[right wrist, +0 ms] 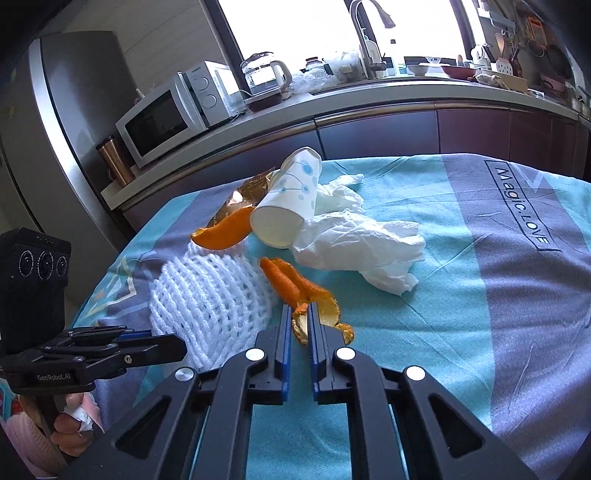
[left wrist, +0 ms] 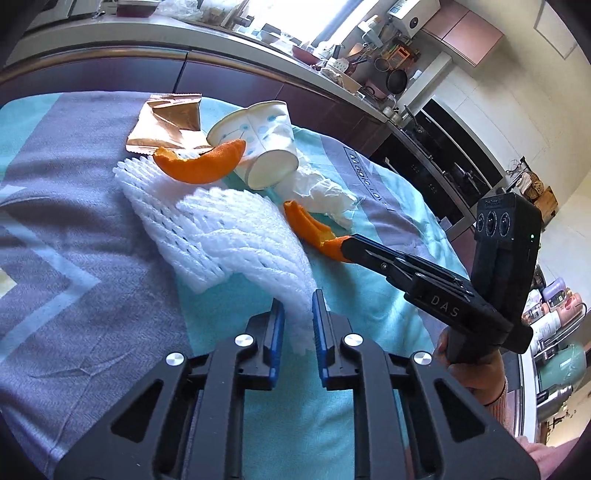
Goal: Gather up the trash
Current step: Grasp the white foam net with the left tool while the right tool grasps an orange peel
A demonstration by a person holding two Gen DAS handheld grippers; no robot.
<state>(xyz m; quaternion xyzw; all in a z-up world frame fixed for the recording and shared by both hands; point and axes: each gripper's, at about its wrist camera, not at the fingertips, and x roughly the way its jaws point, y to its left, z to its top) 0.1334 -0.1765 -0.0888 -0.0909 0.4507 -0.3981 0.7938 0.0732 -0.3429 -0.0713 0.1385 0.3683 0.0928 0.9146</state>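
Note:
Trash lies on a teal and grey cloth. My left gripper is shut on the near edge of a white foam fruit net, which also shows in the right wrist view. My right gripper is shut on the end of an orange peel; the same peel shows in the left wrist view. A second orange peel leans on a tipped paper cup. A crumpled white tissue lies beside the cup. A gold wrapper lies behind.
A kitchen counter runs behind the table with a microwave, a kettle and a tap. A fridge stands at the left. Dark cabinet fronts lie beyond the cloth's far edge.

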